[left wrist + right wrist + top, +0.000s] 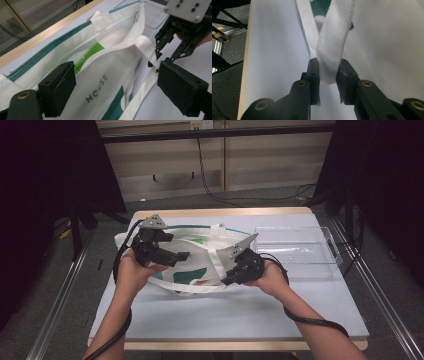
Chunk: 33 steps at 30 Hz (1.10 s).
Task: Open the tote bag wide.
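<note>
Right tool point(327, 82) pinches a bag strap point(332, 50); left tool point(115, 87) gapes over the table point(225, 315).

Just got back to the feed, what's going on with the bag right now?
A person is working a white cloth bag on the table with a claw in each hand. The right claw is shut on the bag's white strap, holding it up off the table. The left claw is open over the bag's mouth, jaws either side of the near cloth edge, not pressing. A clear tray sits beside the bag.
</note>
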Motion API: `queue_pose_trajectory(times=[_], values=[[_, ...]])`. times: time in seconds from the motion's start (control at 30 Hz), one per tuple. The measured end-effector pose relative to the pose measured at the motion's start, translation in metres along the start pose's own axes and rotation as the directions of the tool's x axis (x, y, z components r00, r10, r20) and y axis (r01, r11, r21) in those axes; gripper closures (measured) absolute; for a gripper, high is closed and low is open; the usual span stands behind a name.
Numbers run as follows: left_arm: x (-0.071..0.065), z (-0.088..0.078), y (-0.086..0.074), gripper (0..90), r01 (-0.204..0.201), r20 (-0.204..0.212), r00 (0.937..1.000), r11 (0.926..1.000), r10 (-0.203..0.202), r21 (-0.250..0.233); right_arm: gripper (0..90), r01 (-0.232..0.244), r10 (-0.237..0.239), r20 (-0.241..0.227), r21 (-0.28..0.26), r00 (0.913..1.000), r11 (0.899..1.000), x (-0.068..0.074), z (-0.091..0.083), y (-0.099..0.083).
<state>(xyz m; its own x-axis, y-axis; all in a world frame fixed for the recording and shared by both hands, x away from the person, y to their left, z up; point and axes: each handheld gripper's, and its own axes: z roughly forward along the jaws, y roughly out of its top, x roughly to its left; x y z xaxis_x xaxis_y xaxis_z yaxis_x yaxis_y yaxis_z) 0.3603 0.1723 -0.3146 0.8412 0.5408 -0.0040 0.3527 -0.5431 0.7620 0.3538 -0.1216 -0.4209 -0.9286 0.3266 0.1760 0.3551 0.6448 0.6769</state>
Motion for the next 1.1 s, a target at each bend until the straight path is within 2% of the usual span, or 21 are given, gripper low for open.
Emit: queue_pose_trajectory(times=[0.03,0.13,0.2,0.37,0.4,0.47,0.53,0.57,0.67,0.83,0.97,1.1], values=[[0.000,0.000,0.000,15.4,0.006,-0.005,1.0000,1.0000,-0.006,0.002,73.3,-0.001,0.001,0.000,0.001,1.0000,1.000,0.000,0.000,0.000],[0.002,-0.003,-0.001,15.2,0.022,0.018,0.9996,0.9989,-0.021,-0.042,73.4,0.005,-0.005,-0.002,0.006,1.0000,1.000,0.000,-0.001,0.000],[0.001,-0.003,0.001,14.2,0.016,0.013,0.9998,0.9996,-0.015,-0.025,73.4,0.005,-0.005,0.005,0.008,1.0000,1.000,0.000,-0.001,0.001],[0.000,-0.004,0.005,12.1,0.015,0.001,0.9999,0.9995,-0.015,-0.027,73.4,0.001,-0.001,-0.002,0.009,1.0000,1.000,0.000,0.000,0.001],[0.002,-0.004,0.006,12.1,0.007,0.004,1.0000,0.9996,-0.007,-0.028,73.4,0.005,-0.005,-0.008,0.014,1.0000,1.000,-0.001,0.000,0.001],[0.003,-0.002,0.006,11.5,0.018,0.010,0.9998,0.9995,-0.018,-0.028,73.3,0.008,-0.008,-0.004,0.024,1.0000,1.000,0.000,0.002,0.001],[0.005,0.001,0.006,11.8,0.017,0.012,0.9998,0.9998,-0.017,-0.003,73.3,0.008,-0.008,0.000,0.023,1.0000,1.000,0.001,0.003,0.001],[0.005,0.005,0.003,12.7,0.022,0.026,0.9994,0.9997,-0.022,-0.004,73.4,0.009,-0.009,0.000,0.025,1.0000,1.000,0.001,0.002,0.001],[0.002,0.010,-0.003,25.3,0.003,0.056,0.9984,0.9999,-0.004,0.017,73.3,0.002,-0.002,-0.004,0.013,1.0000,1.000,0.000,0.000,0.001],[0.000,0.010,-0.009,55.5,-0.039,0.081,0.9961,0.9986,0.036,0.036,72.3,-0.009,0.009,0.010,-0.009,0.9999,1.000,-0.002,-0.007,0.000],[-0.002,0.009,-0.011,72.8,-0.050,0.114,0.9925,0.9976,0.044,0.048,66.0,-0.025,0.025,0.022,-0.031,0.9994,0.999,-0.001,-0.013,0.001],[-0.005,0.019,-0.016,77.9,-0.078,0.159,0.9853,0.9921,0.062,0.098,58.9,-0.031,0.032,0.034,-0.047,0.9989,0.998,0.001,-0.018,0.004]])
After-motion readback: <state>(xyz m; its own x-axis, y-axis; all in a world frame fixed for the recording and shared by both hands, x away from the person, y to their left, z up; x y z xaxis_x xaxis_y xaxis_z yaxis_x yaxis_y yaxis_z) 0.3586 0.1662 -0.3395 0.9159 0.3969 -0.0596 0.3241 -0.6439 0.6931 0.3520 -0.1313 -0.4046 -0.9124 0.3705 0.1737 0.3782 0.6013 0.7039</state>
